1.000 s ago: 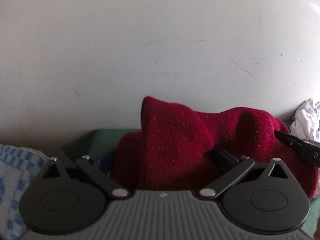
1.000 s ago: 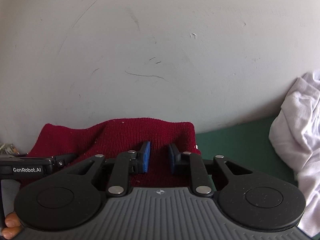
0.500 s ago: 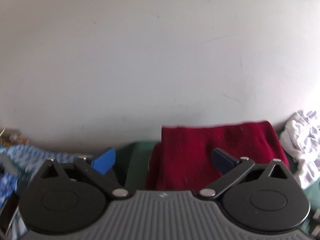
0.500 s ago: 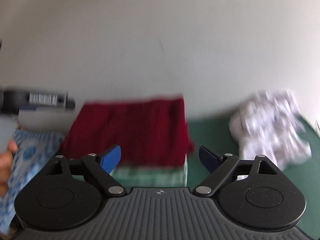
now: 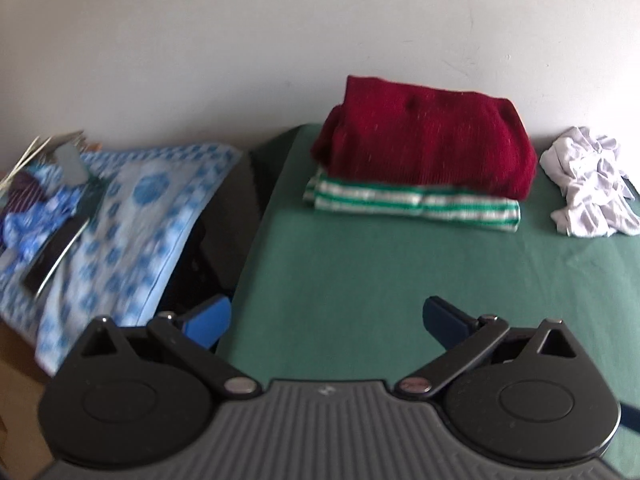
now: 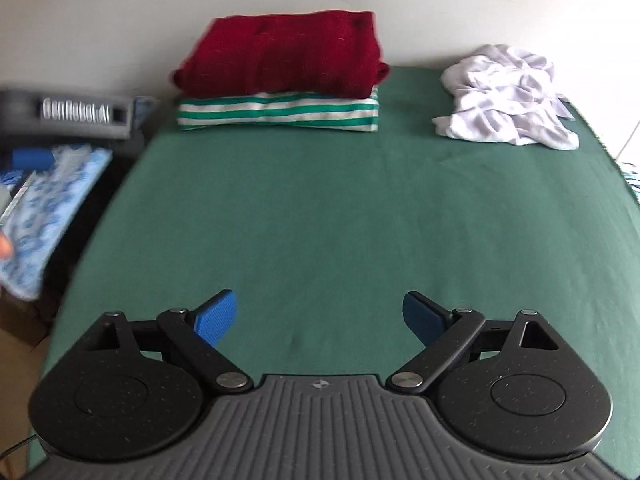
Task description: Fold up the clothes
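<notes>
- In the right wrist view the right gripper [image 6: 319, 316] sits at the bottom centre of the frame, its blue-padded fingers [image 6: 216, 314] spread wide with only bare green table cover [image 6: 320, 208] between them.
- A folded dark red sweater [image 6: 280, 54] lies at the top centre of that frame, well apart from the claw and straight ahead of it, against the pale wall [image 6: 120, 8].
- The red sweater rests squarely on top of a folded green-and-white striped garment [image 6: 278, 114]; the two make one stack at the far edge of the green cover.
- A crumpled white garment [image 6: 506, 98] lies unfolded in the upper right of the frame, apart from the stack and to its right, also far from the claw.
- At the left edge of this frame, blurred, the body of the left gripper [image 6: 76, 114] shows, with a blue-patterned cloth [image 6: 52, 200] below it, off the green cover.
- In the left wrist view the left gripper [image 5: 326, 318] fills the bottom of the frame, its fingers likewise wide and holding nothing.
- There the stack sits in the upper right-centre, the white garment at the right edge, both well away from the claw.
- The blue-patterned cloth spreads over the left of that frame, with blurred small clutter [image 5: 44, 168] on it at far left.
</notes>
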